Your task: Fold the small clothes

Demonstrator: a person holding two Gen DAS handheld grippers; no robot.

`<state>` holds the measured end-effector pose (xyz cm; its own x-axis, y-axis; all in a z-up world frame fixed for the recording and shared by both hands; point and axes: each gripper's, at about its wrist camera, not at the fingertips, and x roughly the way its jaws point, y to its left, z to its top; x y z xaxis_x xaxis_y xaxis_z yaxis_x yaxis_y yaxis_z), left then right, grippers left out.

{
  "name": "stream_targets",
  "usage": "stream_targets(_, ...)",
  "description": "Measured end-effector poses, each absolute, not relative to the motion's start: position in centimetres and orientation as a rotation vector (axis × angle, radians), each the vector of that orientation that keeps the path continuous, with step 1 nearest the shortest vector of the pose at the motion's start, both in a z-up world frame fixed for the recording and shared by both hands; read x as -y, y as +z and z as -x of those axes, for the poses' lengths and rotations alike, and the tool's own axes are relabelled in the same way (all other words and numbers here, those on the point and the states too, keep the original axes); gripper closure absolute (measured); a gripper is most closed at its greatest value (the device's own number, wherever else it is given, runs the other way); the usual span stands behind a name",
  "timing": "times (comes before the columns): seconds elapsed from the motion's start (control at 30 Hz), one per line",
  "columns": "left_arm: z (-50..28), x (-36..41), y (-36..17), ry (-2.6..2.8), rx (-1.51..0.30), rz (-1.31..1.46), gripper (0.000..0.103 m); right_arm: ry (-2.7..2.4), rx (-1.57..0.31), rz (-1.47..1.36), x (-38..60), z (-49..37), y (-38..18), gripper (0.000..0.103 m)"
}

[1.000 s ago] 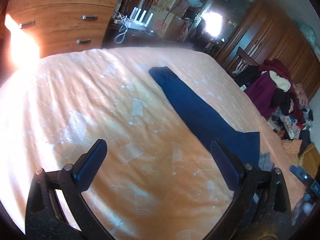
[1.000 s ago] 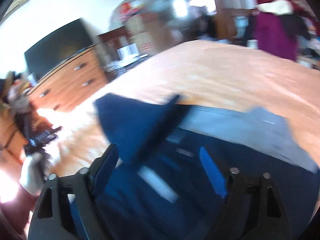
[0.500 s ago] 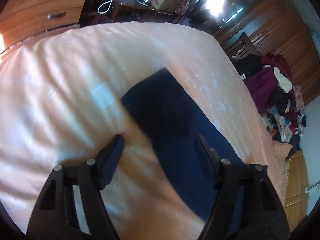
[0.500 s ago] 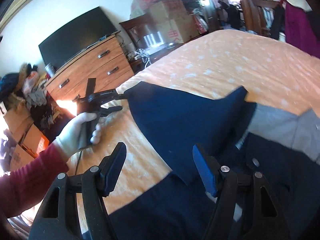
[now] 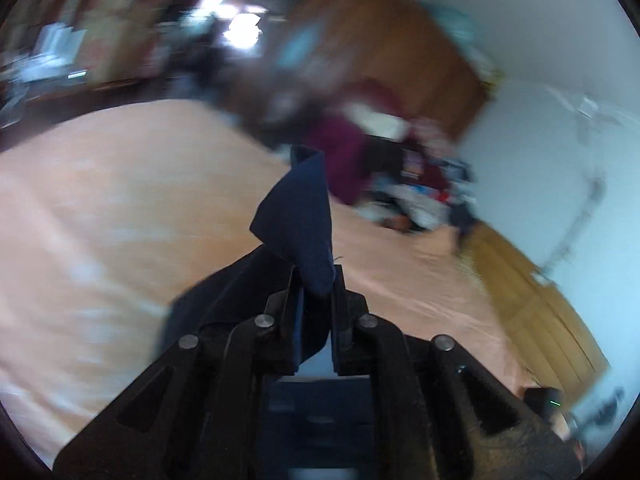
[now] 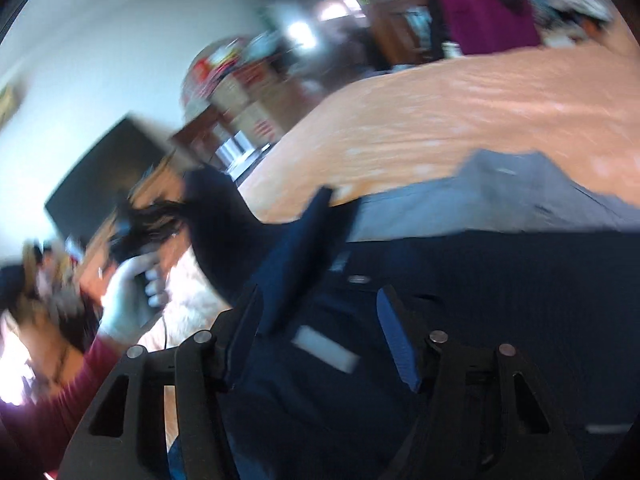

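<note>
The left gripper point(image 5: 314, 284) has just closed, pinching the navy garment point(image 5: 298, 216) off the bed point(image 5: 120, 200) (labels blurred).

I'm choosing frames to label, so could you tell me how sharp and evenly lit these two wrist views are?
Left wrist view: background smeared by motion blur; the left gripper and the navy garment pinched in it stay fairly sharp; a window blows out. Right wrist view: blurred throughout, tilted, with fisheye bending of the orange bedspread; only the right gripper reads cleanly.
</note>
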<state>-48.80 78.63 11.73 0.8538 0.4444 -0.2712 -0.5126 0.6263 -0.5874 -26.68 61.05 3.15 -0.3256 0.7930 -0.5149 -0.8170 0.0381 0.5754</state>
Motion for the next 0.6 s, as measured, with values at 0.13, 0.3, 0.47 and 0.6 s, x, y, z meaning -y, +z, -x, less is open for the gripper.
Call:
stream_targets(0.13,37.9,-71.0,10.3,0.252,-0.202,0.753,0.083,1.535,-1.031,-0.053,-56.3,21.1,3.1,0.035)
stream_targets(0.3,38.2,-66.0,2.9,0.307,-0.347,0.814,0.081,1.496,-1.109,-0.084,-53.1,16.1,1.6,0.033)
stream_targets(0.47,45.0,-65.3,-3.2,0.483,-0.419,0.946,0.072,1.521,-1.217,-0.079,-56.4,14.5,-1.0,0.028)
stream_targets(0.6,47.9,-66.2,-3.0,0.536,-0.415,0.956,0.068,1.541,-1.350,-0.109,-59.2,15.7,-2.9,0.028)
